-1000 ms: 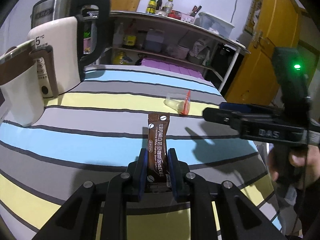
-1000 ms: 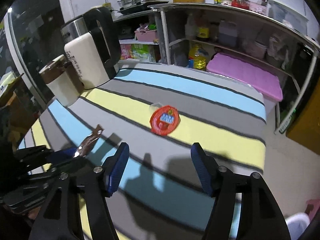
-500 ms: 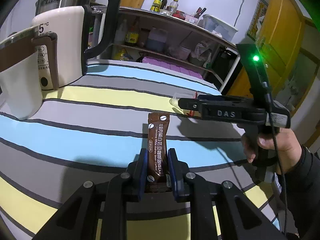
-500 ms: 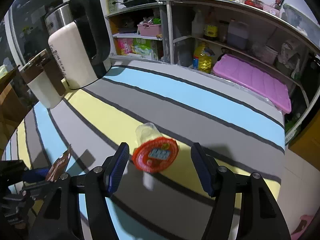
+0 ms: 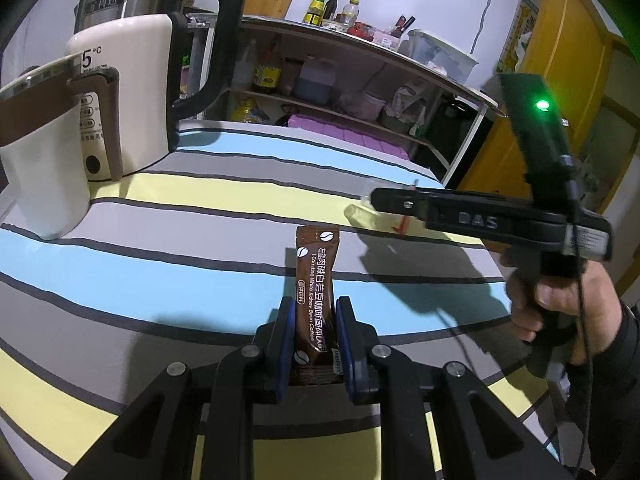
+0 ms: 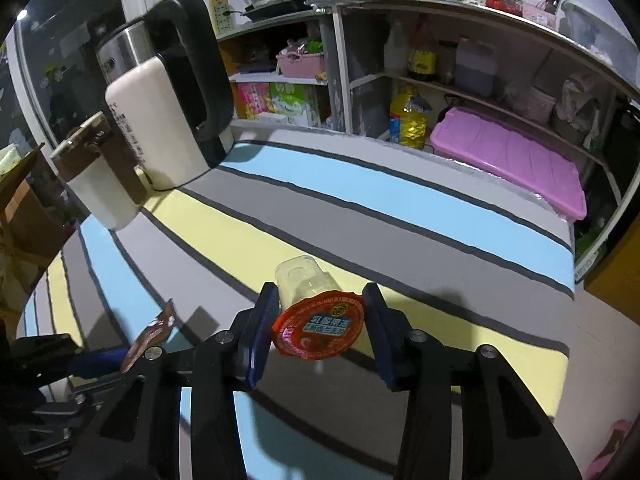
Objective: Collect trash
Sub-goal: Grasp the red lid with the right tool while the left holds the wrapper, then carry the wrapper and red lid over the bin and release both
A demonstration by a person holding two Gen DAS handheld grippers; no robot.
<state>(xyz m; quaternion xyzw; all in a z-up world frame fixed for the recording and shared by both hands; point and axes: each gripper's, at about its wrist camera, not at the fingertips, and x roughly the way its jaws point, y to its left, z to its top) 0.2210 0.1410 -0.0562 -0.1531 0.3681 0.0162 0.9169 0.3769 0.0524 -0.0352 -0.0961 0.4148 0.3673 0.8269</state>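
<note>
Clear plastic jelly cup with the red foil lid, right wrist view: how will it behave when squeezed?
The clear plastic jelly cup with red foil lid looks thin-walled and empty, so probably light and crushable. It lies on its side; its round, tapered body may roll or slip from the open right hand-held gripper.

Right gripper [image 6: 320, 322] advanced across striped tablecloth [image 6: 400, 208]; jelly cup [image 6: 316, 312], earlier well ahead, now between its spread fingers.

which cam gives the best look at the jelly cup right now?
Right wrist. The jelly cup lies on its side between the open fingers of the right gripper, its red lid facing the lens. Left wrist shows only a pale sliver of it behind the right gripper's finger.
</note>
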